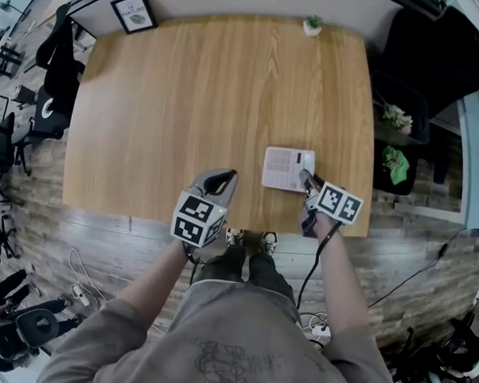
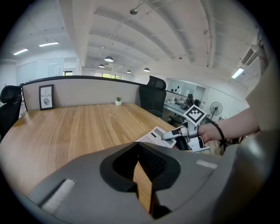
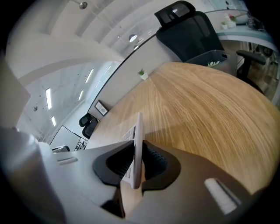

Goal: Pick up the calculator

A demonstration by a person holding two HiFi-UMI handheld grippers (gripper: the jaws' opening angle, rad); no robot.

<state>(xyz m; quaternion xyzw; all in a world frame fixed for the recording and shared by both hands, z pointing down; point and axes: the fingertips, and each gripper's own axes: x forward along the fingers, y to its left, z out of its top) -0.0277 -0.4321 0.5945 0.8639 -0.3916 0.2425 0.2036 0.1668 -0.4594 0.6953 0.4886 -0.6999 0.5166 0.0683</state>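
The calculator (image 1: 285, 167) is a pale, flat slab near the front edge of the wooden table (image 1: 172, 101), right of centre. My right gripper (image 1: 306, 179) is at its near right corner. In the right gripper view the calculator (image 3: 138, 140) stands edge-on between the pads, and the right gripper (image 3: 136, 173) is shut on it. My left gripper (image 1: 231, 176) hovers over the table to the calculator's left, apart from it. In its own view the left gripper (image 2: 142, 188) shows a narrow gap with only tabletop behind. That view also shows the calculator (image 2: 153, 134) with the right gripper (image 2: 168, 136) on it.
A framed picture (image 1: 135, 12) and a small potted plant (image 1: 313, 24) stand at the table's far edge. Black office chairs (image 1: 57, 70) sit to the left, with another (image 1: 434, 53) at the right. The person's legs are just beyond the near edge.
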